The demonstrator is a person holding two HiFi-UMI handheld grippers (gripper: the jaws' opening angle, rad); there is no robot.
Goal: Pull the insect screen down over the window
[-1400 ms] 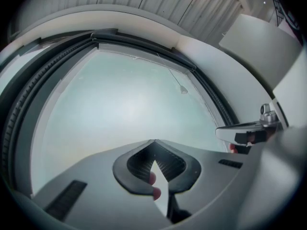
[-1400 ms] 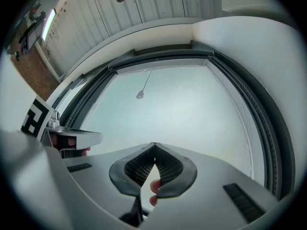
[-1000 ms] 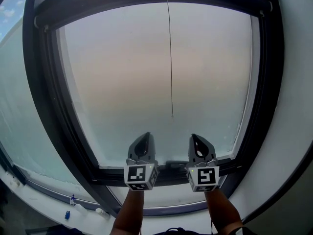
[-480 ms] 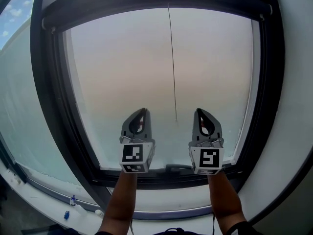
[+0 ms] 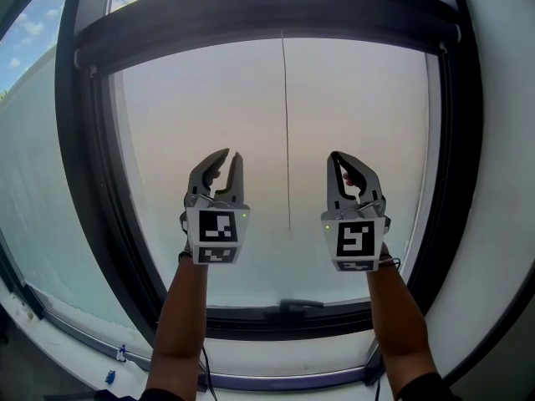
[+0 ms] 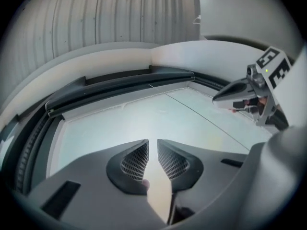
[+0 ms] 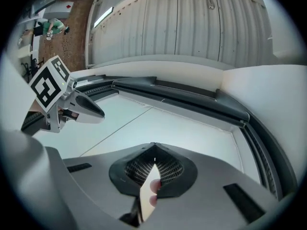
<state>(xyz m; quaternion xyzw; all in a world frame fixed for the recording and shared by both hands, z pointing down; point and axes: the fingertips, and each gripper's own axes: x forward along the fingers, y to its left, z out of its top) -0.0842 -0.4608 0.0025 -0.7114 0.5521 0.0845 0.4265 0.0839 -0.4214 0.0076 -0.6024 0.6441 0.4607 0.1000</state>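
Note:
The window's pale pane (image 5: 192, 124) fills a dark frame (image 5: 79, 182). A dark roller housing (image 5: 267, 19) runs across the top, and a thin pull cord (image 5: 286, 132) hangs from it down the middle. My left gripper (image 5: 228, 162) is raised left of the cord. Its jaws have just been opening and stand a narrow gap apart, with nothing between them (image 6: 152, 145). Right of the cord, my right gripper (image 5: 349, 164) is shut and empty (image 7: 154, 150). Neither gripper touches the cord (image 6: 206, 121), which ends between them.
A dark bottom rail with a small handle (image 5: 292, 306) lies below both grippers. The white wall reveal (image 5: 493, 224) curves round the frame on the right. Small items sit on the sill (image 5: 121, 353) at the lower left.
Both grippers have risen from the bottom rail to the middle of the pane, either side of the cord. The left jaws have parted slightly; the right stay shut.

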